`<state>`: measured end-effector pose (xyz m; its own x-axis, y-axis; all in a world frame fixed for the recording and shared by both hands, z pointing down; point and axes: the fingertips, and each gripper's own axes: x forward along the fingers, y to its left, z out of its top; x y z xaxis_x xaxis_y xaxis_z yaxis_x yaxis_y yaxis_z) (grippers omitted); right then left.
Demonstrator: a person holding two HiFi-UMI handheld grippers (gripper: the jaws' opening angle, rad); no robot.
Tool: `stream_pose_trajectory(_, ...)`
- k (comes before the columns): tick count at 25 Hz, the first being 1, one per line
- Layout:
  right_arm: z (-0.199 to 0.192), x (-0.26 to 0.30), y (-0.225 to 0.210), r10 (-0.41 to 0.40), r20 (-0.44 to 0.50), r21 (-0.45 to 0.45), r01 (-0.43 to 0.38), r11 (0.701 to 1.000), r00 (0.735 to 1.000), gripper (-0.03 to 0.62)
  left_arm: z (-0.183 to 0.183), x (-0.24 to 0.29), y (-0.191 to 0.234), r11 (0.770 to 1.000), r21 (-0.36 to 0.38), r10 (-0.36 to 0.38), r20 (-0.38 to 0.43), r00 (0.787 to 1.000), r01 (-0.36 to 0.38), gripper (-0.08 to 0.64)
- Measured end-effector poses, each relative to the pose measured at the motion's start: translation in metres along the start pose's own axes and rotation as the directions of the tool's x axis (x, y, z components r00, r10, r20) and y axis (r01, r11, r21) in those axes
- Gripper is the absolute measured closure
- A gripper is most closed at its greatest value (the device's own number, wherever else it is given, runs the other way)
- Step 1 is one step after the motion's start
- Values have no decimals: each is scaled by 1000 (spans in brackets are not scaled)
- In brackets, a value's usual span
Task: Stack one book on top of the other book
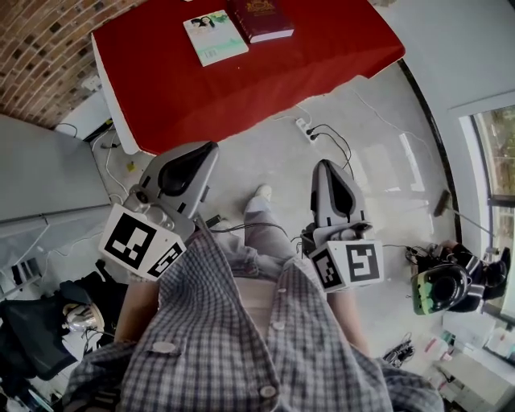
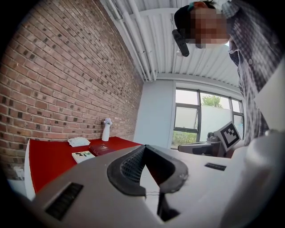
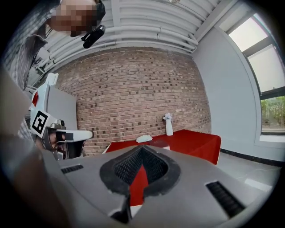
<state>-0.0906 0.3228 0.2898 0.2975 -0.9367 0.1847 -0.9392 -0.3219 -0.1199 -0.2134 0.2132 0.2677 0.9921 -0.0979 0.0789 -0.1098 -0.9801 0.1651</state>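
Books lie flat and side by side at the far end of the red bench [image 1: 241, 88]. The pale book [image 1: 215, 36] is on the left and the dark red book [image 1: 261, 19] on the right. They are so close that I cannot tell whether their edges touch, and neither sits on the other.

I have both grippers short of the bench, over the grey floor [image 1: 386, 137] and out in front of the checked shirt [image 1: 241, 346]. The left gripper [image 1: 205, 149] points roughly level toward the bench's near edge. Its jaws are pressed together at the tips with nothing between them. The right gripper [image 1: 326, 166] sits well apart from it on the other side, tipped slightly downward. Its jaws are likewise closed tight and empty.

From the left gripper view, a white vase [image 2: 105, 130] stands on the bench against the brick wall [image 2: 67, 80]. A folded white cloth [image 2: 79, 141] lies near it, behind the two books. A power strip [image 1: 304, 127] lies on the floor just beside the bench.
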Motion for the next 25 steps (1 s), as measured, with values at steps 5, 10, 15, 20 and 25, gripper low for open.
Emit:
stream_pose_trajectory(5,9,31,-28,38,-11,-6,-38,999,999,586,7,35,13,999,-6,40,7,999,-40,554)
stream_pose_trajectory(10,18,60,-60,81,-26,-18,-81,997,996,586,15,73,19,998,-10,67,14,998,-67,554)
stream_pose_trajectory(15,27,83,-92,110,-35,-27,-111,994,993,586,18,107,24,995,-23,99,18,995,-99,552)
stream_pose_trajectory(20,29,99,-121,130,-53,-31,-132,991,990,586,20,135,27,991,-37,130,18,991,-129,554)
stream_pose_trajectory(25,32,106,-143,144,-61,-50,-147,988,988,586,20,150,23,988,-40,150,14,989,-149,554)
